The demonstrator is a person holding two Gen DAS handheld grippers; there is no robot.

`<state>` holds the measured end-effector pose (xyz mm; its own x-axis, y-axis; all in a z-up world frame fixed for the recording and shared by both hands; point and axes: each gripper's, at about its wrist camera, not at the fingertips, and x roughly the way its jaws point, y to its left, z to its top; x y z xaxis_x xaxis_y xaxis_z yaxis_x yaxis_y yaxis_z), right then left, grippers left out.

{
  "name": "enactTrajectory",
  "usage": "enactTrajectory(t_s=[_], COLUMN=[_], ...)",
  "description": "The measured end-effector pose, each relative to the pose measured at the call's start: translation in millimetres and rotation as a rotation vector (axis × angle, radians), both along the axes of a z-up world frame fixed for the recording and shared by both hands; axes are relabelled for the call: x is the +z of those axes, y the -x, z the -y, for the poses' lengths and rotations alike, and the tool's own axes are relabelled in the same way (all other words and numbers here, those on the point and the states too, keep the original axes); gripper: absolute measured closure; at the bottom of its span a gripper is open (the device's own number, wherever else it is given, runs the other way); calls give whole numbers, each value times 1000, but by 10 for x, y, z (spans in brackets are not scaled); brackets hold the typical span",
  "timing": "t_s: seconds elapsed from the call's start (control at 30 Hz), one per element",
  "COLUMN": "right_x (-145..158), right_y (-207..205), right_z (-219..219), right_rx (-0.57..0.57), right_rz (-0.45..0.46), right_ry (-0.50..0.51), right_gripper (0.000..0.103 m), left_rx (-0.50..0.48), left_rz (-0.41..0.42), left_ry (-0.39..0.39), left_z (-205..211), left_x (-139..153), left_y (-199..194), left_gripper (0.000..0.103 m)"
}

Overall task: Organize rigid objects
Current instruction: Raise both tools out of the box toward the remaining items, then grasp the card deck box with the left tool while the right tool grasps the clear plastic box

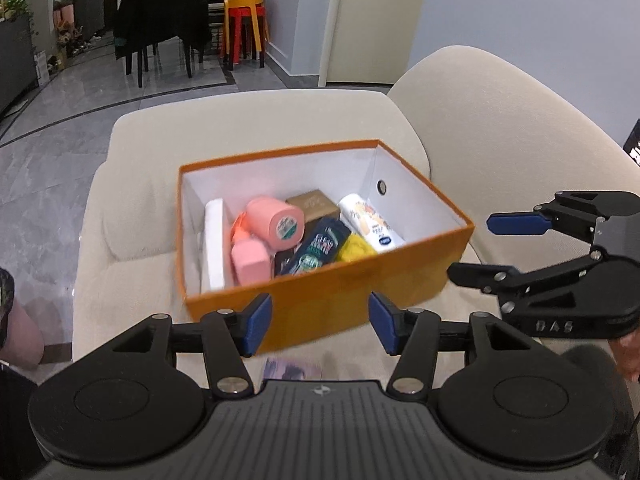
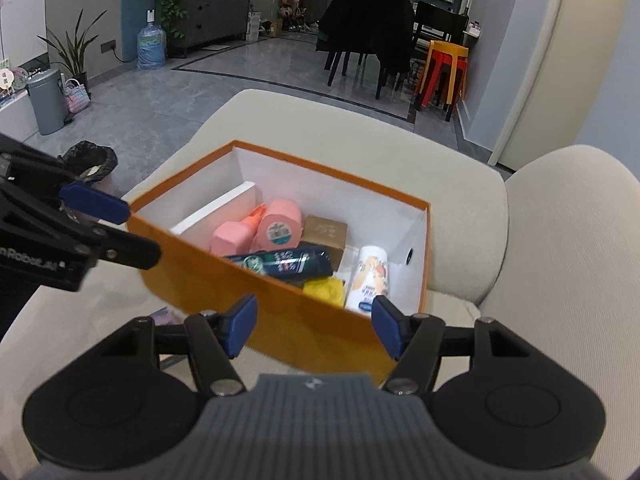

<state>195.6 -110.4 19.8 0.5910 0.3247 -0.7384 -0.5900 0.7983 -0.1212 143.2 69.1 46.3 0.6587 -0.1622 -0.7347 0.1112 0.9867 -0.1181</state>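
An orange box (image 1: 340,292) with a white inside sits on a beige sofa seat. In it lie a pink jar (image 1: 276,222), a pink bottle (image 1: 250,260), a dark green tube (image 1: 318,250), a white bottle (image 1: 370,222), a brown box (image 1: 314,204), a yellow item (image 1: 354,248) and a white flat box (image 1: 214,240). My left gripper (image 1: 320,328) is open and empty just in front of the box's near wall. My right gripper (image 2: 314,332) is open and empty at the box's (image 2: 280,320) near wall. A small purple item (image 1: 292,368) lies on the seat under my left gripper.
The sofa armrest (image 1: 500,120) rises to the right of the box. Beyond the sofa is grey tiled floor, dark dining chairs (image 1: 160,20), stacked orange and red stools (image 1: 244,24), a grey bin (image 2: 48,100) and a black-bagged basket (image 2: 90,158).
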Motion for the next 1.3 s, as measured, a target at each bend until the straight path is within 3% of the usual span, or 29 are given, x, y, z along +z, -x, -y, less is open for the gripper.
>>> enactTrajectory(t_s=[0.4,0.6,1.13,1.3], right_x=[-252,-423,-788,-836], right_y=[560,713,1084,1169], right_z=[195,280,304,287], right_rx=[10,26,156,155], right_rz=[-64,-99,-166,-215], right_ry=[-19,10,120,92], right_gripper=[39,38,38,38], left_rx=[41,57,70,56], left_rz=[6,-39,-122,-110], left_ry=[26,33,2,-22], left_z=[-131,-207,-306,-218], left_x=[-190,-409,-947,-1069], left_y=[558,700,773,626], left_gripper=[33,31,31,31])
